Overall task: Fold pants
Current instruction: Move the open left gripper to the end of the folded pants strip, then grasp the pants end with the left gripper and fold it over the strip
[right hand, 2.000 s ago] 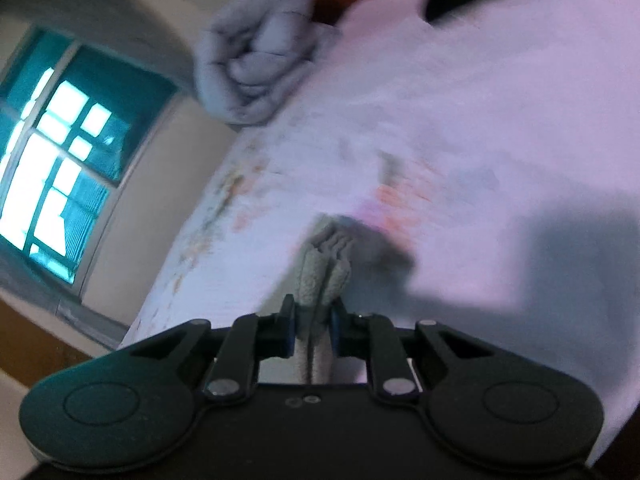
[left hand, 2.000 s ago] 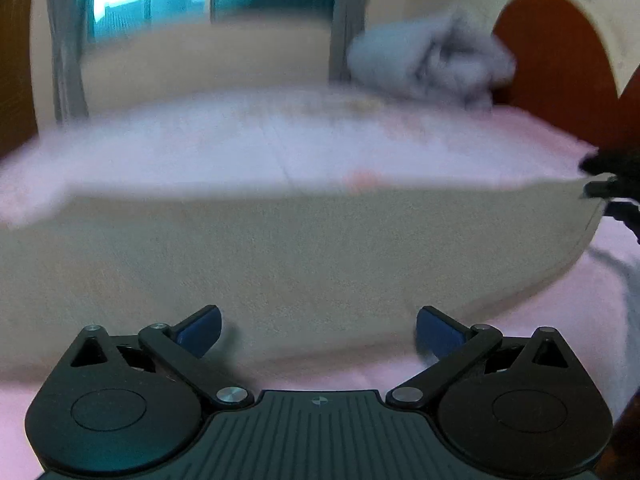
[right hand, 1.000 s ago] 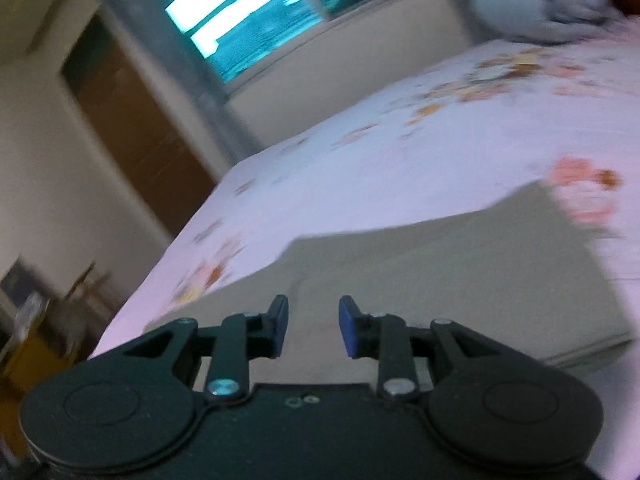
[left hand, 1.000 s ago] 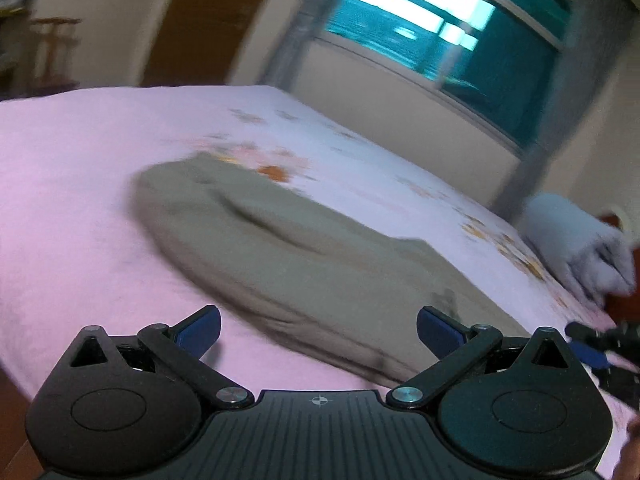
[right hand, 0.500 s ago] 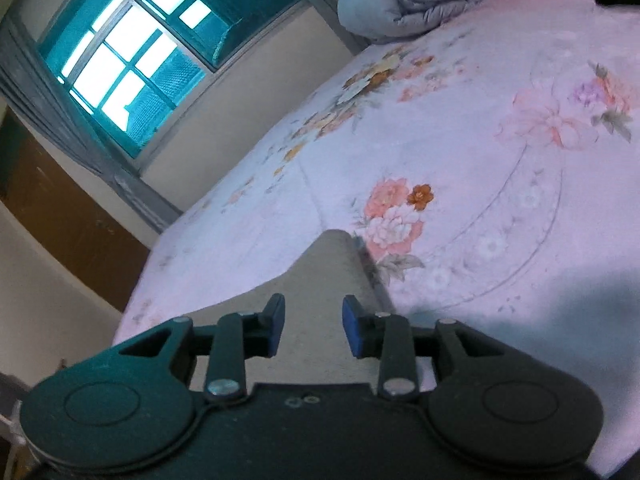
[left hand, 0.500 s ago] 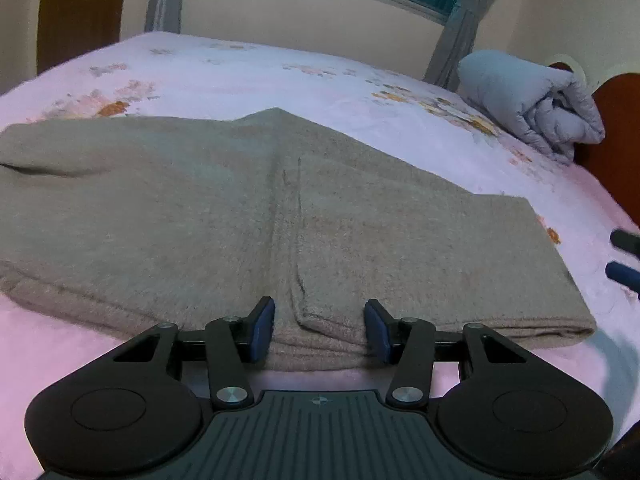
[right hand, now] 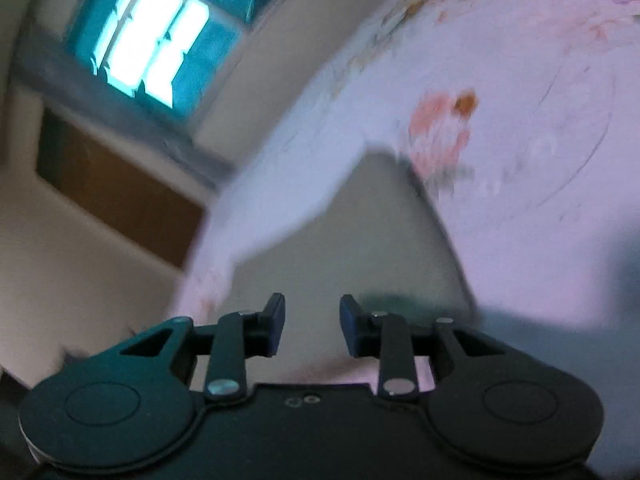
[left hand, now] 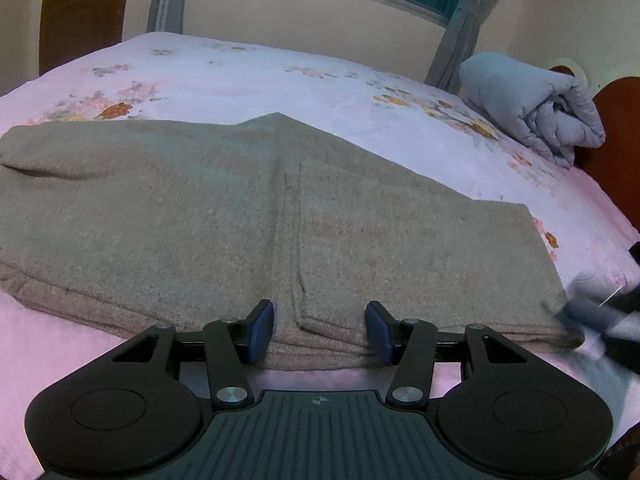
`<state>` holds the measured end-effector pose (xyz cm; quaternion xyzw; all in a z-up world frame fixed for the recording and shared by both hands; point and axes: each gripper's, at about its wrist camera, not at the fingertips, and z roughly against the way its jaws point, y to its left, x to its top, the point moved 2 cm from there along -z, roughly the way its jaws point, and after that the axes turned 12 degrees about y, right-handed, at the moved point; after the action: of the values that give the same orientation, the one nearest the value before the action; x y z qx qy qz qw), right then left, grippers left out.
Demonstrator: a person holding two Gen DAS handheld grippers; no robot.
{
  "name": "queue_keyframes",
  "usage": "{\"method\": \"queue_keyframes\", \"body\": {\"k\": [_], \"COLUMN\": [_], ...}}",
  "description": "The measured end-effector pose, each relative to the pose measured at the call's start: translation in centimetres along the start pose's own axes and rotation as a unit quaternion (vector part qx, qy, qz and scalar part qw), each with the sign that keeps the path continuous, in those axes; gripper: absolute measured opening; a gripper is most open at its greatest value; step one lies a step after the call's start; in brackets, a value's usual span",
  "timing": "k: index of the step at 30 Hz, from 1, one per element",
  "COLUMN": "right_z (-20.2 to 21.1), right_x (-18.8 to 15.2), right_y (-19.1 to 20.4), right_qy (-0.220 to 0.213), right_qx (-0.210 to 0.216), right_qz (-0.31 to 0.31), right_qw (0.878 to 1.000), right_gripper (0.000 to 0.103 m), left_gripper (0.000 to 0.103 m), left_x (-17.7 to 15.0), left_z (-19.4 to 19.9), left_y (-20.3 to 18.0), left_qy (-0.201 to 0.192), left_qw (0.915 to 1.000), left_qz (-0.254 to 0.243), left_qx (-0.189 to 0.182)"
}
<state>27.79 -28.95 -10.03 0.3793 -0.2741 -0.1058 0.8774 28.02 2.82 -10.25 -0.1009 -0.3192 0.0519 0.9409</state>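
Note:
The grey-beige pants point(left hand: 200, 220) lie folded flat across the pink flowered bed. My left gripper point(left hand: 320, 330) sits low at their near edge. Its jaws are partly apart and opening, and the edge of the upper layer lies between the pads without being pressed. In the blurred right wrist view, my right gripper point(right hand: 312, 328) hovers over the corner of the pants point(right hand: 360, 240). Its jaws are closing with a gap still between the pads, and nothing is pinched. In the left wrist view the right gripper point(left hand: 600, 312) shows as a blur by the pants' right end.
The bed sheet point(left hand: 280, 80) spreads beyond the pants. A rolled grey duvet point(left hand: 532, 108) lies at the far right against a red-brown headboard point(left hand: 616, 128). A curtained window point(right hand: 160, 40) and a brown door point(left hand: 80, 12) are behind the bed.
The right gripper has let go of the cloth and swung down to the pants' corner. The left gripper narrowed from wide open, settled at the near edge, then widened slightly.

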Motion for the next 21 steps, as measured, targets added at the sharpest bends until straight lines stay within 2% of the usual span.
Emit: {"method": "queue_keyframes", "body": {"k": [1,2,3,5,8,12,14,16,18,21], "right_z": [-1.7,-2.1,-1.6,-0.1,0.4,-0.5,-1.3,-2.2,-3.1,-4.2], "right_x": [-0.1,-0.1,0.2,0.3,0.0,-0.9,-1.1,-1.5,-1.8,-2.2], "right_y": [-0.7,-1.1,-1.0,0.5,3.3,5.2,5.9,6.7,7.5,8.7], "right_qy": [0.031,0.031,0.025,-0.007,-0.009,0.002,0.011,0.019,0.026,0.035], "right_qx": [-0.036,-0.036,-0.024,-0.007,-0.018,-0.013,-0.012,-0.018,-0.022,-0.033], "right_qz": [-0.010,-0.025,-0.042,-0.024,0.031,0.049,0.053,0.059,0.067,0.075], "right_qw": [0.999,0.999,0.999,1.000,0.999,0.999,0.998,0.998,0.997,0.996], "right_gripper": [0.011,0.009,0.016,0.027,0.027,0.029,0.030,0.031,0.033,0.035], "left_gripper": [0.059,0.072,0.087,0.103,0.103,0.103,0.103,0.103,0.103,0.103], "left_x": [0.0,0.1,0.2,0.1,-0.4,-1.6,-2.3,-2.8,-3.0,-2.9], "left_z": [0.2,0.7,1.6,4.2,7.2,9.8,10.6,10.9,10.4,8.2], "left_y": [0.2,0.6,1.2,2.8,7.2,15.5,20.0,24.0,27.5,31.8], "left_qy": [-0.001,-0.002,-0.010,-0.059,-0.099,-0.128,-0.139,-0.153,-0.166,-0.164], "left_qw": [1.0000,0.9998,0.9996,0.9980,0.9932,0.9807,0.9704,0.9562,0.9393,0.9068], "left_qz": [0.003,0.008,0.012,0.023,0.061,0.147,0.198,0.248,0.295,0.369], "left_qx": [-0.006,-0.016,-0.023,-0.002,-0.009,-0.005,-0.008,-0.025,-0.057,-0.120]}}
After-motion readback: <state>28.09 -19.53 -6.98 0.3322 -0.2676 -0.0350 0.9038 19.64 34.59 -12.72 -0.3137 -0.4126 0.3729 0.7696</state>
